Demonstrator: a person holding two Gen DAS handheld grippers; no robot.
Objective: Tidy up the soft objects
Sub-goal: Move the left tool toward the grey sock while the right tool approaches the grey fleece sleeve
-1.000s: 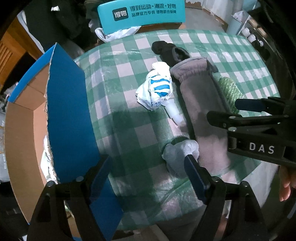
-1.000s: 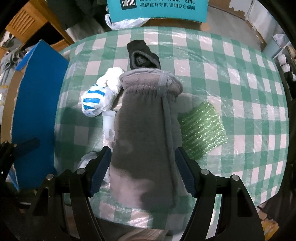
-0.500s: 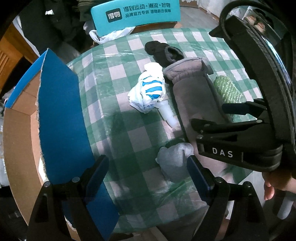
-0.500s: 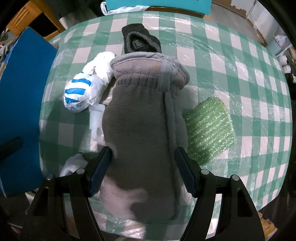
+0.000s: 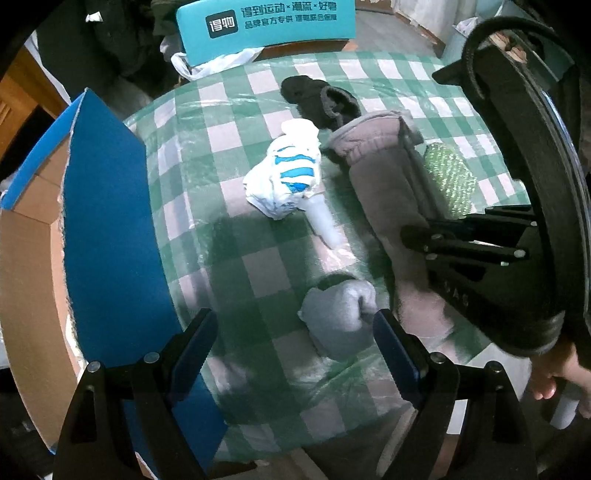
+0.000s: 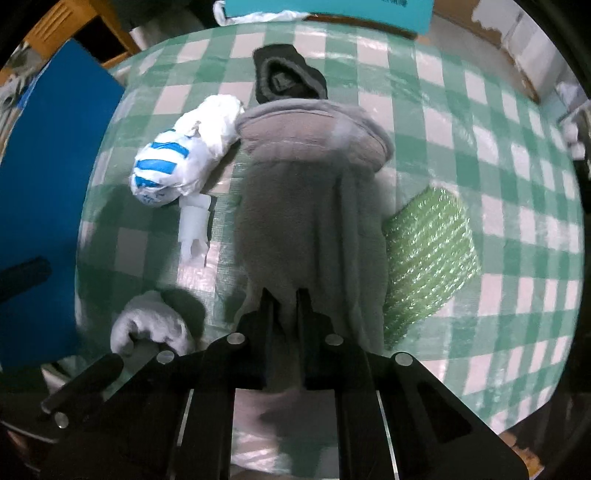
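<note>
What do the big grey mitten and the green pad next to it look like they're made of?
Grey mitten: looks like fleece, matte and fuzzy, with a gathered elastic cuff; it bunches between the right gripper pads. Green pad: probably bubble wrap or similar plastic, translucent, glossy, with rows of small bumps.

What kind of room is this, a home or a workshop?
Most likely a lived-in home, perhaps a dining corner. A table wears a green checked plastic cloth, soft things like a grey mitten lie on it, and wooden furniture and a cardboard box crowd around.

left tongs [image 5: 293, 341] spread wide, right tongs [image 6: 286, 295] just closed, seemingly pinching fabric
</note>
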